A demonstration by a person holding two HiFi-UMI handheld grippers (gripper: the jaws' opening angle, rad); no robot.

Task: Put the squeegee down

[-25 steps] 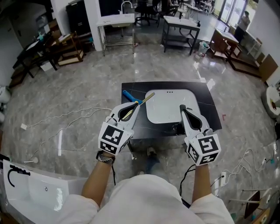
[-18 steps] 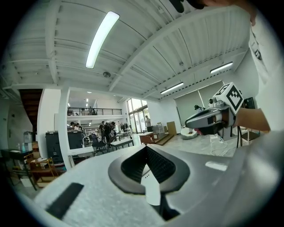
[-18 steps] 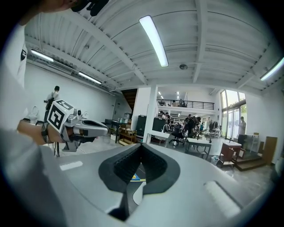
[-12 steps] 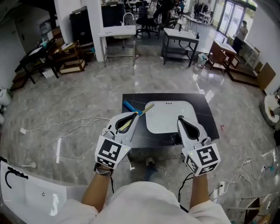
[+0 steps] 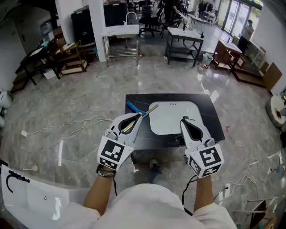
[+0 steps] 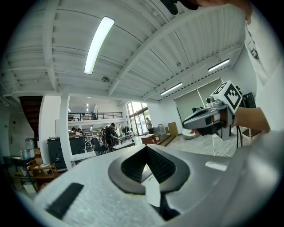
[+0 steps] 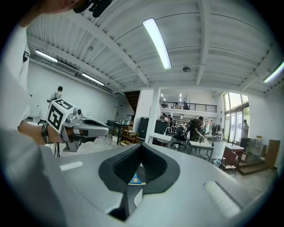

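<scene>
Both tools have lifted and eased back slightly, left tool (image 5: 139, 115) and right tool (image 5: 183, 120) clenched empty, while the squeegee (image 5: 132, 108), blue-handled with a pale yellow blade, lies on the black table (image 5: 210, 112) beside the white basin (image 5: 172, 117), its blade running diagonally, near end hidden behind the left tool, handle pointing far-left.

A grey polished stone floor (image 5: 80, 85) is reflecting daylight around a black square table (image 5: 210, 109). Long fluorescent ceiling tubes (image 6: 98, 44) are glowing, and metal-framed work tables (image 5: 185, 23) are standing near tall glazed windows (image 5: 237, 11).
</scene>
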